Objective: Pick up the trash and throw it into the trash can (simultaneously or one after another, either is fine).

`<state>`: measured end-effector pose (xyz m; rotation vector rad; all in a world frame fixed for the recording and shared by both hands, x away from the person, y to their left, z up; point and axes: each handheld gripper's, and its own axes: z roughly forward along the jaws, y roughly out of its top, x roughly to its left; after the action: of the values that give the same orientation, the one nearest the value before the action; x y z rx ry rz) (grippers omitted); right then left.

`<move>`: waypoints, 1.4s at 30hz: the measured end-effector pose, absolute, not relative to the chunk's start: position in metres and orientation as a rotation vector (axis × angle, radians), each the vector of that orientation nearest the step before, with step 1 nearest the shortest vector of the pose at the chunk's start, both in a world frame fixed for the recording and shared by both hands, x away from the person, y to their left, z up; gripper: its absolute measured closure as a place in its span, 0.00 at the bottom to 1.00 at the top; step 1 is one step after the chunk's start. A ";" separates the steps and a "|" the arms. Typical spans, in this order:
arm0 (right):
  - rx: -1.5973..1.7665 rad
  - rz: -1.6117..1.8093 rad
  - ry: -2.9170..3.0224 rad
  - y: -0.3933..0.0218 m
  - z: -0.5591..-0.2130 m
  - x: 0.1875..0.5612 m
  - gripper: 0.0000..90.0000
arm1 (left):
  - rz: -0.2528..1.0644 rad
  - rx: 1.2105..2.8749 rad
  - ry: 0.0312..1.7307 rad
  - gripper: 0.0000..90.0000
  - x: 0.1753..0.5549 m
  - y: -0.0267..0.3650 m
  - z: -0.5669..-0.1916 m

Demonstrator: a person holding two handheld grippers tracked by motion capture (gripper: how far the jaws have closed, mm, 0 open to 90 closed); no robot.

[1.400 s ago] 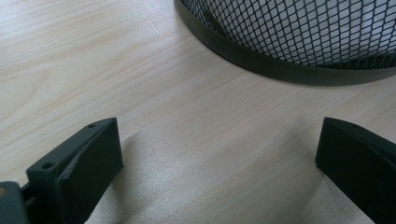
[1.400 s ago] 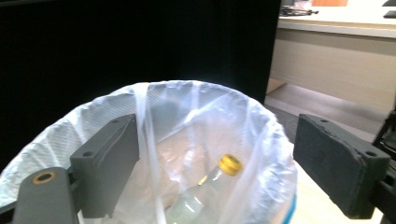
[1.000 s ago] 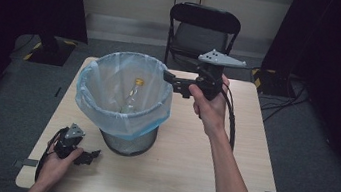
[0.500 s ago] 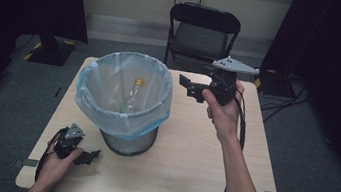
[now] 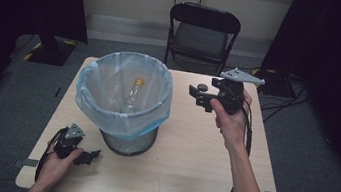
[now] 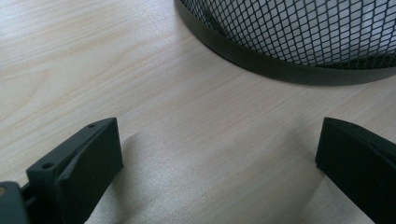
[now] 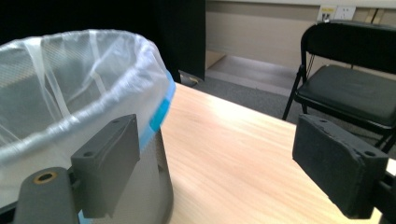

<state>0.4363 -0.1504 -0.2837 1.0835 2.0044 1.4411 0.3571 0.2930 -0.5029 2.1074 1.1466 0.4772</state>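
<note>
The right tool [image 5: 198,96], jaws apart and empty, had drawn back rightward from the bin [image 5: 125,100], suggesting the bottle [image 5: 132,96] was dropped; the left tool [image 5: 86,156] rested open at lower left.

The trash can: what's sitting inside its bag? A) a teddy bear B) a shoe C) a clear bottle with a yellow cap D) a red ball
C: in the high view a clear bottle with a yellow cap stands inside the bag-lined trash can.

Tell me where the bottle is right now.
In the high view, the bottle stands inside the lined wire bin on the table's left half, its yellow cap up, left of the raised right tool.
</note>
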 end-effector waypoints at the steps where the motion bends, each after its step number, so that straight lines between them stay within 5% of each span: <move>1: 1.092 1.436 2.004 -0.152 -0.286 0.436 0.16 | 0.476 2.107 1.147 0.00 0.357 0.293 -0.503; 42: 1.344 1.223 2.067 -0.210 -0.404 0.403 0.17 | 0.478 2.108 1.147 0.00 0.357 0.293 -0.503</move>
<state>0.4030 -0.2105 -0.4041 1.3437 2.0666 1.2229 0.3570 0.2930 -0.5029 2.1078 1.1466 0.4780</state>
